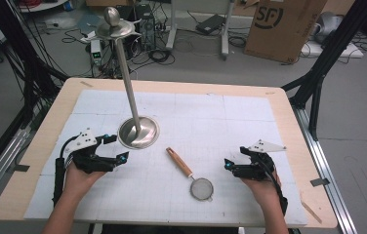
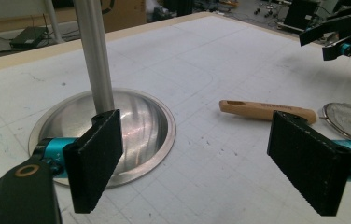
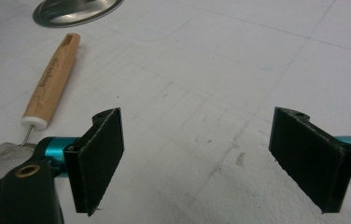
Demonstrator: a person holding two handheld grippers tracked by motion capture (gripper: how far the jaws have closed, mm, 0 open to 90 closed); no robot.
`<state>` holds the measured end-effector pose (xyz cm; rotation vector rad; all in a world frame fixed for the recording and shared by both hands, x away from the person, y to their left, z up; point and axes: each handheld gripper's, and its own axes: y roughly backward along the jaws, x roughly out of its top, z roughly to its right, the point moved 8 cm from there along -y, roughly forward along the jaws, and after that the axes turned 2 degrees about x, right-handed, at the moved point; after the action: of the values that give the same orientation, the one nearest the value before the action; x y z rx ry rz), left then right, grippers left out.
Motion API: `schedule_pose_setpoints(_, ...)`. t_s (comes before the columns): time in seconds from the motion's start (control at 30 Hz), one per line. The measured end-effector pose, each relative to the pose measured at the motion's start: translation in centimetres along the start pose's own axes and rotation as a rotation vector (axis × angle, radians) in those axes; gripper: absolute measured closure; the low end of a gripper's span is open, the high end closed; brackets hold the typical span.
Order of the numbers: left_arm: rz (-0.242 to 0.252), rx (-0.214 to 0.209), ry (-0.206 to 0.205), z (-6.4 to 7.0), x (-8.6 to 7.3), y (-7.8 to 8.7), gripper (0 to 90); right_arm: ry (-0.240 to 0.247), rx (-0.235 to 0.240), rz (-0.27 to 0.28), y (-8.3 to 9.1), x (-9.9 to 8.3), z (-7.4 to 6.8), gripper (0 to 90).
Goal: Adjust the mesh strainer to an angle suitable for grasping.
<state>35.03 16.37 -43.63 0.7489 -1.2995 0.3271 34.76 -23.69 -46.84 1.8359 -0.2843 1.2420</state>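
On the left, the left gripper (image 1: 113,147) rests with jaws wide and empty, just beside the round base of the metal stand (image 1: 138,131), whose hooks at the top carry nothing. Between the hands, the small strainer (image 1: 191,176) lies flat on the white mat (image 1: 230,126), untouched. The right gripper (image 1: 228,165) is equally wide and empty. Seemingly nothing has begun; any hanging remains undone.
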Motion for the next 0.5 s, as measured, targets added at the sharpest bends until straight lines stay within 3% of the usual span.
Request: schedule_pose_setpoints(0.5, 0.004, -0.005, -0.012, 0.2, 0.2, 0.2, 18.9, 0.065, 0.060, -0.017, -1.5, 1.3, -3.4, 16.9)
